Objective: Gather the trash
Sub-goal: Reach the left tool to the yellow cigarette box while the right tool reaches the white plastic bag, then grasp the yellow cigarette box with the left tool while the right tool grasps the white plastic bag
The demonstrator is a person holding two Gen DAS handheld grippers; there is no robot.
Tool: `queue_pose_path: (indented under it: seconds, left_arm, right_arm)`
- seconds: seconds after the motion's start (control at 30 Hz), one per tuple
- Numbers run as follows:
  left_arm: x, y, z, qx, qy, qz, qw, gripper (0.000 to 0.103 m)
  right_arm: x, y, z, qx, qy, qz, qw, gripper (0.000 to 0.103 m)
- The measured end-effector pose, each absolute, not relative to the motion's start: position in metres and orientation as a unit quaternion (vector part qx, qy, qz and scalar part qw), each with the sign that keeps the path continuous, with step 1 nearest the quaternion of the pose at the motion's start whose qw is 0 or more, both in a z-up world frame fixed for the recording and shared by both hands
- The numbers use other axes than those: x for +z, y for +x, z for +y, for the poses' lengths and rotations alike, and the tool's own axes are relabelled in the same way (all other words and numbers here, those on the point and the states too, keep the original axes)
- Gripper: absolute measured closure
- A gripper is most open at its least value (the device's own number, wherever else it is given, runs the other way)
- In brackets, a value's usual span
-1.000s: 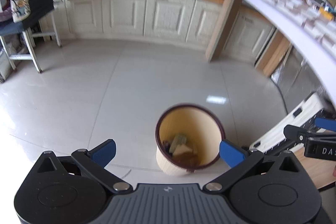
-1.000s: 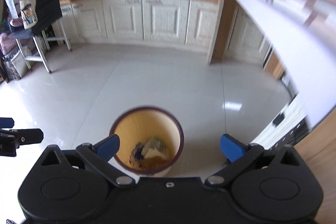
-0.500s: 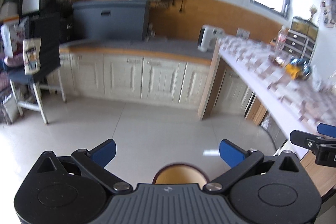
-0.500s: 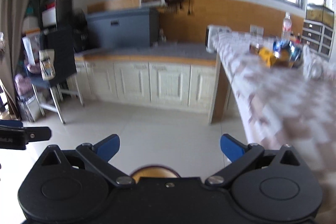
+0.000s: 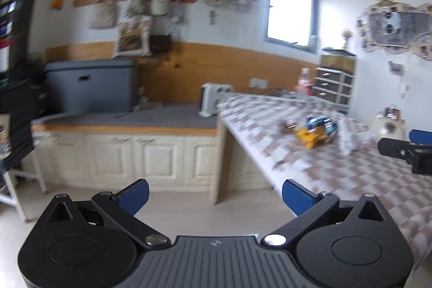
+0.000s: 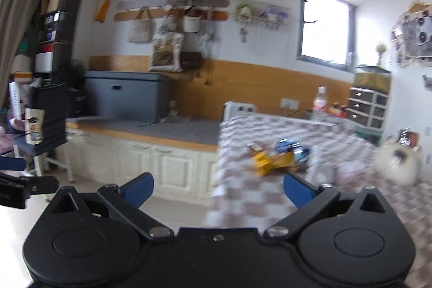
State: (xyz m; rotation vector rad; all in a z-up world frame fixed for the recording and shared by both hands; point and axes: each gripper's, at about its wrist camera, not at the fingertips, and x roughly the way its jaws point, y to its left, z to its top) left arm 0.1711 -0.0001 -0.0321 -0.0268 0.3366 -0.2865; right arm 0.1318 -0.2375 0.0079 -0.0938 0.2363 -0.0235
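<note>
A pile of wrappers lies on the checked table (image 5: 337, 172): a yellow wrapper (image 5: 307, 138) and a blue and silver packet (image 5: 321, 124), with a crumpled clear bag (image 5: 347, 138) beside them. The right wrist view shows the same yellow wrapper (image 6: 272, 161) and blue packet (image 6: 293, 147) on that table (image 6: 270, 201). My left gripper (image 5: 215, 195) is open and empty, short of the table's near corner. My right gripper (image 6: 218, 189) is open and empty too, just in front of the trash. The trash bin is out of view.
A low white cabinet run with a grey countertop (image 5: 129, 118) lines the far wall, carrying a grey box (image 5: 90, 88) and a white appliance (image 5: 213, 99). A plastic bottle (image 6: 320, 99) and small drawers (image 6: 367, 109) stand at the table's far end. A chair (image 6: 40, 126) is left.
Both grippers have swung up from the bin on the floor to face the room and the table. The bin dropped out of view. Both stay open.
</note>
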Motion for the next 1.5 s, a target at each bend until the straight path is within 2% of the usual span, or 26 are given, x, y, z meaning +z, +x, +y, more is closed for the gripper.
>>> queue_pose_path:
  seconds: [0.47, 0.53, 0.73, 0.8, 1.03, 1.23, 1.43, 1.5]
  left_arm:
    - [-0.013, 0.224, -0.123, -0.281, 0.019, 0.133, 0.950, 0.000]
    - [-0.015, 0.237, -0.136, -0.305, 0.019, 0.131, 0.943, 0.000]
    - [-0.032, 0.284, -0.173, -0.346, 0.035, 0.141, 0.927, 0.001]
    - [-0.039, 0.298, -0.184, -0.349, 0.049, 0.145, 0.924, 0.005]
    - [-0.054, 0.355, -0.215, -0.351, 0.098, 0.168, 0.916, 0.019]
    - [-0.062, 0.404, -0.239, -0.345, 0.143, 0.183, 0.910, 0.020]
    - [-0.069, 0.443, -0.262, -0.337, 0.165, 0.205, 0.904, 0.020]
    - [-0.072, 0.449, -0.268, -0.341, 0.167, 0.205, 0.902, 0.020]
  right_arm:
    - [0.024, 0.168, -0.374, -0.083, -0.004, 0.129, 0.988, 0.002]
    - [0.021, 0.181, -0.385, -0.078, 0.005, 0.138, 0.987, 0.014]
    - [0.012, 0.217, -0.403, -0.048, 0.029, 0.166, 0.985, 0.031]
    - [0.009, 0.231, -0.407, -0.038, 0.039, 0.172, 0.984, 0.035]
    - [-0.010, 0.278, -0.414, -0.021, 0.061, 0.192, 0.979, 0.046]
    - [-0.023, 0.310, -0.427, -0.022, 0.087, 0.209, 0.974, 0.055]
    - [-0.034, 0.331, -0.435, -0.031, 0.089, 0.214, 0.972, 0.056]
    - [-0.038, 0.338, -0.435, -0.031, 0.081, 0.221, 0.971, 0.060]
